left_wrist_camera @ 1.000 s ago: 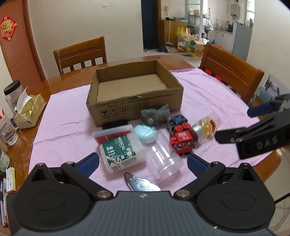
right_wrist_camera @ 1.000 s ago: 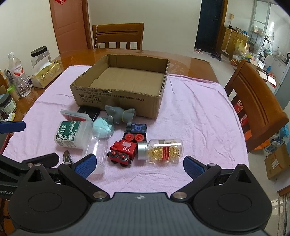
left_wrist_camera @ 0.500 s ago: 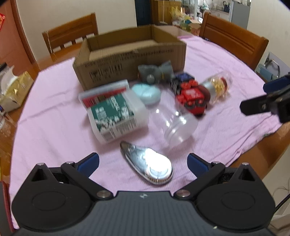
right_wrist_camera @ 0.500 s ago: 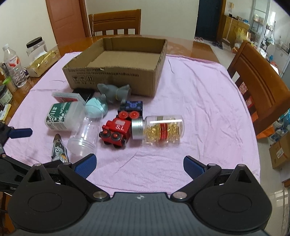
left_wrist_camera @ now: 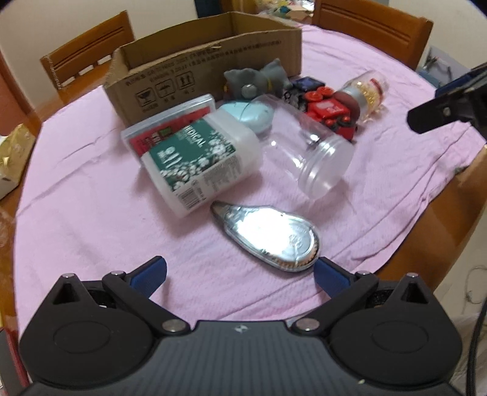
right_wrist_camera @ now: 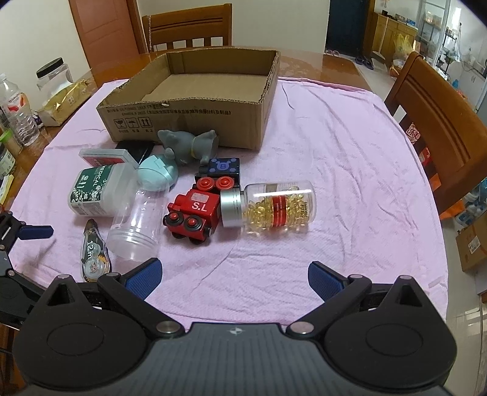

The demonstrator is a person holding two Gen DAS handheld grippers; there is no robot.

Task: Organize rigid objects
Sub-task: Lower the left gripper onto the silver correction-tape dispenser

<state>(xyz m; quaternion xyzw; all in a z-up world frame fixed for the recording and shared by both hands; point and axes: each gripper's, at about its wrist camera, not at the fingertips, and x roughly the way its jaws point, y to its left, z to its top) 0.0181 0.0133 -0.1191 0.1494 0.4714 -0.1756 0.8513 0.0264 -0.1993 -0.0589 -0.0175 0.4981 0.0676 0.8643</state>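
Note:
An open cardboard box (right_wrist_camera: 194, 91) stands on the pink cloth (right_wrist_camera: 334, 170). In front of it lie a grey toy (right_wrist_camera: 185, 146), a green-labelled swab tub (left_wrist_camera: 197, 161), a clear jar with a teal lid (left_wrist_camera: 304, 152), a red toy train (right_wrist_camera: 194, 213), a capsule bottle (right_wrist_camera: 274, 207) and a correction tape dispenser (left_wrist_camera: 271, 234). My left gripper (left_wrist_camera: 240, 274) is open, low over the cloth, its right fingertip by the dispenser. My right gripper (right_wrist_camera: 234, 277) is open and empty, in front of the train and bottle.
A gold tissue pack (right_wrist_camera: 64, 100), a black-lidded jar (right_wrist_camera: 54, 73) and a water bottle (right_wrist_camera: 18, 112) stand on the table's left side. Wooden chairs stand behind the box (right_wrist_camera: 188, 27) and at the right (right_wrist_camera: 432, 115). The table edge is near the dispenser.
My left gripper has dropped and moved forward toward the correction tape dispenser, which now lies just ahead of its fingers. My right gripper has moved slightly closer to the objects. Both stayed open.

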